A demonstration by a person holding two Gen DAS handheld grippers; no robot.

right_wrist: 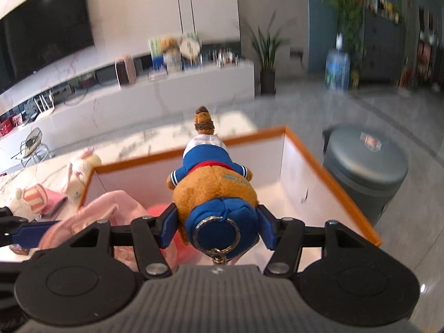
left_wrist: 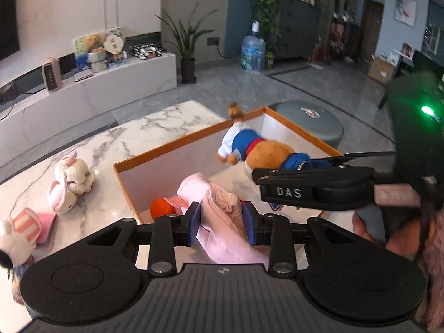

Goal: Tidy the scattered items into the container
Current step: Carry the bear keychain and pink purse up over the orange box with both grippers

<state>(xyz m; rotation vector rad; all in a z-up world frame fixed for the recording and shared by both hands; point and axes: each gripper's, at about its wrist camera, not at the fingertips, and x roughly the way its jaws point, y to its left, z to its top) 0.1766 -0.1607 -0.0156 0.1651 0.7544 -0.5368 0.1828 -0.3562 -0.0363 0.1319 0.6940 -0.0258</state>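
Observation:
A white box with an orange rim (left_wrist: 191,141) (right_wrist: 313,158) stands on the marble table (left_wrist: 155,127). My left gripper (left_wrist: 222,223) is shut on a pink plush toy (left_wrist: 222,216) and holds it over the box's near left corner; the toy also shows in the right wrist view (right_wrist: 111,211). An orange ball (left_wrist: 161,206) lies in the box beneath. My right gripper (right_wrist: 217,226) is shut on a brown plush in a blue and white outfit (right_wrist: 213,191) with a key ring, held above the box; it also shows in the left wrist view (left_wrist: 258,152).
On the table left of the box lie a cream and pink plush (left_wrist: 70,183) (right_wrist: 79,174) and a white plush with a striped pink hat (left_wrist: 19,233) (right_wrist: 30,199). A grey round stool (left_wrist: 308,122) (right_wrist: 366,166) stands beyond the box. A TV bench lines the far wall.

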